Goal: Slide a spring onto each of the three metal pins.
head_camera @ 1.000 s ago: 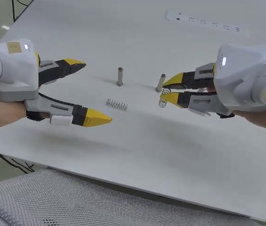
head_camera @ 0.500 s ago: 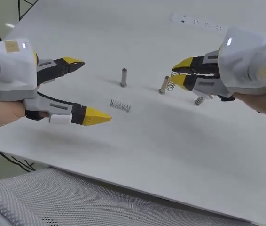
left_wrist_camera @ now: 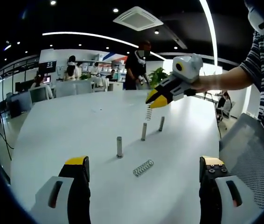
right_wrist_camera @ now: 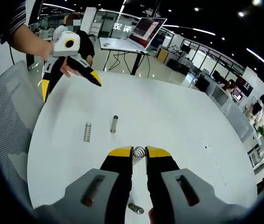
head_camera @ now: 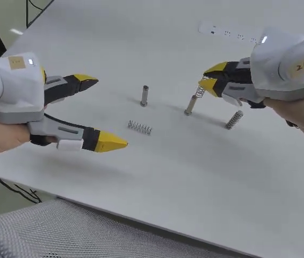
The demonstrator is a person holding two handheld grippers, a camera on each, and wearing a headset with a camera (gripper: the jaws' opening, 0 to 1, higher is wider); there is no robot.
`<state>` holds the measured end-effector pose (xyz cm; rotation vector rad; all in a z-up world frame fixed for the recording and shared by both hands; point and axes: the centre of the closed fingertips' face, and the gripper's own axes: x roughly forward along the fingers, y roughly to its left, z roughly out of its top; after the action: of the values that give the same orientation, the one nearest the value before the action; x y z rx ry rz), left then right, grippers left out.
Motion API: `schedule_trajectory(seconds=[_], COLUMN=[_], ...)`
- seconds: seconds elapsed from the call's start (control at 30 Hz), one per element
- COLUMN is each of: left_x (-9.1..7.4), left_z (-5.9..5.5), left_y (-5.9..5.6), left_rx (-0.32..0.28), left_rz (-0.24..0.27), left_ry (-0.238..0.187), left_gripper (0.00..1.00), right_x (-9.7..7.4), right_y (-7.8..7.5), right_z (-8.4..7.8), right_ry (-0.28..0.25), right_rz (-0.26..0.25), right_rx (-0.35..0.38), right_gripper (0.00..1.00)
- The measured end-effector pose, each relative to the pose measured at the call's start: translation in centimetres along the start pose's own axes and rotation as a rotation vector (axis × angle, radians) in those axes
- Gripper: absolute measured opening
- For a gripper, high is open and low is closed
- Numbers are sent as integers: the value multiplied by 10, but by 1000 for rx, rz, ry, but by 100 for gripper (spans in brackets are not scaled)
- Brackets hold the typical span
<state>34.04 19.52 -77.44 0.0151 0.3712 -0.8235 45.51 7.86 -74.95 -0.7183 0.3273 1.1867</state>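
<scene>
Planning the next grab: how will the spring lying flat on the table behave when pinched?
Lying on its side, the loose spring will probably roll if nudged. Its thin open coils look light and may flex or slip under a pinch.

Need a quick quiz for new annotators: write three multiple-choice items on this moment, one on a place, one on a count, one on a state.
1. Where does the loose spring lie?
A) flat on the table, near the leftmost pin
B) on the power strip
C) between the left gripper's tips

2. How many springs are in view?
A) one
B) three
C) five

3. How does the left gripper stand?
A) shut on a spring
B) open, holding nothing
C) shut on a pin

Answers:
1. A, since it lies on its side on the tabletop in front of that pin.
2. B, counting the loose one, the held spring in the right gripper, and one already on the rightmost pin.
3. B, since its jaws stand wide apart with nothing between them.
</scene>
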Motion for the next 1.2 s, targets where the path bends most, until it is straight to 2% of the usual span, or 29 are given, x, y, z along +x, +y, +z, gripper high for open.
schedule_trajectory(seconds=[0.4,0.77,1.2], left_x=[-2,-2,-1], left_z=[0,-1,-4], left_y=[2,4,3], left_rx=[-5,-3,-13], left_rz=[7,15,17], left_ry=[-10,-9,-4], left_gripper=[97,97,95], right_x=[8,14,24], right_y=[6,11,29], right_z=[-1,-15,-33], right_ry=[10,42,118], right_rz=[11,19,49], right_rx=[10,2,-21], right_gripper=[12,12,12])
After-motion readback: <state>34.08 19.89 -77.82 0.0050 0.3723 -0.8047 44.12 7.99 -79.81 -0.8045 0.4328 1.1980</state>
